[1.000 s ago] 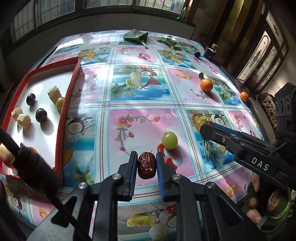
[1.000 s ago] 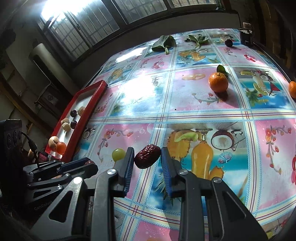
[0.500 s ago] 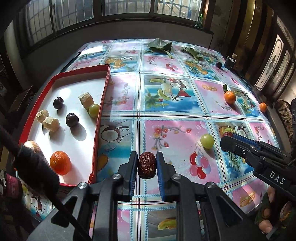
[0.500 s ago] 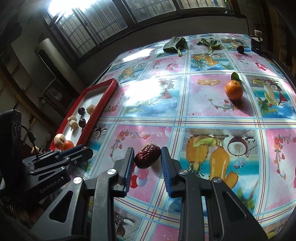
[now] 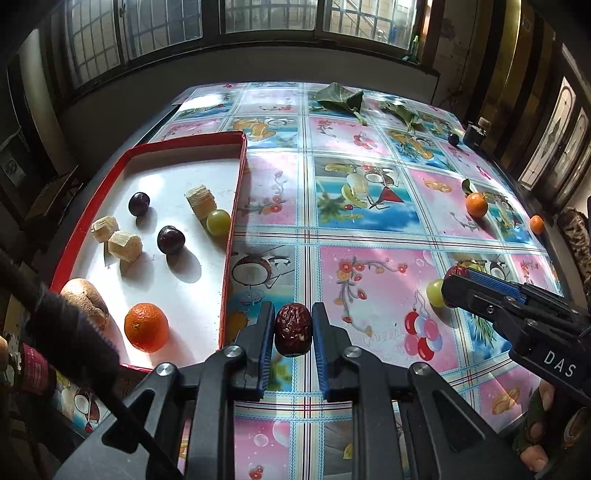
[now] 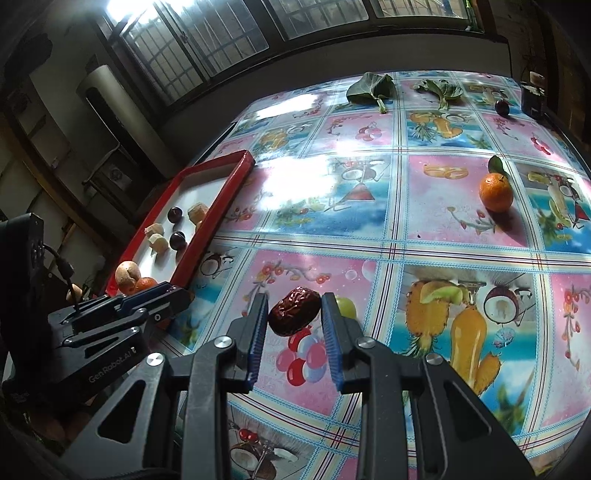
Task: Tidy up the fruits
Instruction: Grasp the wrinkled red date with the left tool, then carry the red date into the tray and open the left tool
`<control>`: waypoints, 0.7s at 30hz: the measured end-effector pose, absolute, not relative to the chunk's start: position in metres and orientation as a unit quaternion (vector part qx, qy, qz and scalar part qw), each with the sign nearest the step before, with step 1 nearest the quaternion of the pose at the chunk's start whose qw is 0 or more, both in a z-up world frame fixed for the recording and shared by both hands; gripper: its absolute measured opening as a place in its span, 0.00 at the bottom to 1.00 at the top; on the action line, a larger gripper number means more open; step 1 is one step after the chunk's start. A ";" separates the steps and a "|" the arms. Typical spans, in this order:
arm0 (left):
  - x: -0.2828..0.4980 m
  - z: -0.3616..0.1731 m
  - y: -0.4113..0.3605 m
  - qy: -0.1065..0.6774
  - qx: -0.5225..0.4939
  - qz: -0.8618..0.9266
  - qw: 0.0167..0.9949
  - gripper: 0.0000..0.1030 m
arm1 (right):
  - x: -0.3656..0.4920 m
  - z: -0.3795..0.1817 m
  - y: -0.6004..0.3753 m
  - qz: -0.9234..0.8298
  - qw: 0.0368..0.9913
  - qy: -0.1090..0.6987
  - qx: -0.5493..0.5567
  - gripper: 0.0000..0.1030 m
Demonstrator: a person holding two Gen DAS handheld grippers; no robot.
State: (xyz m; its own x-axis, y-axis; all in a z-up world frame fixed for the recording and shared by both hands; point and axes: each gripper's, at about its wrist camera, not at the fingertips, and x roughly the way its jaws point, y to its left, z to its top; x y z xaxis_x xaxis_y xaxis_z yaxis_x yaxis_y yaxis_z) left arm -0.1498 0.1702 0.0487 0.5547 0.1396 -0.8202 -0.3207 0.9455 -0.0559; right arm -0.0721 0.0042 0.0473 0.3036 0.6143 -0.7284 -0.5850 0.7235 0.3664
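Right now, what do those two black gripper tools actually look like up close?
Both are matt black plastic with silver pivot bolts and angular cut-outs. Each finger carries a ribbed blue pad. The left gripper reads "GenRobot.AI" in white on its side, with a black cable plugged in behind. The right gripper shows white letters "DAS". The hand under it wears a green patterned glove.

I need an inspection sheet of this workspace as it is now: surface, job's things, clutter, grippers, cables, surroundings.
Surface: glossy fruit-print tablecloth.
Job's things: red-rimmed white tray holding dark plums, pale chunks, a green grape, an orange; loose green grape and leafy orange on the cloth.
Clutter: green leaves, small dark box.
Grippers: left gripper and right gripper each shut on a wrinkled brown-red date.
Cables: black cable at left gripper's body.
Surroundings: barred windows.
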 end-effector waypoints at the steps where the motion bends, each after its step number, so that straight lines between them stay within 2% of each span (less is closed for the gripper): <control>1: -0.150 0.049 0.172 0.453 -0.101 0.133 0.876 0.18 | -0.073 0.048 0.007 0.373 0.806 0.458 0.014 0.30; 12: -0.156 0.045 0.191 0.452 -0.119 0.145 0.872 0.18 | -0.080 0.050 0.038 0.383 0.802 0.459 -0.015 0.30; 21: -0.165 0.046 0.222 0.449 -0.134 0.175 0.866 0.18 | -0.076 0.062 0.094 0.325 0.837 0.422 -0.126 0.30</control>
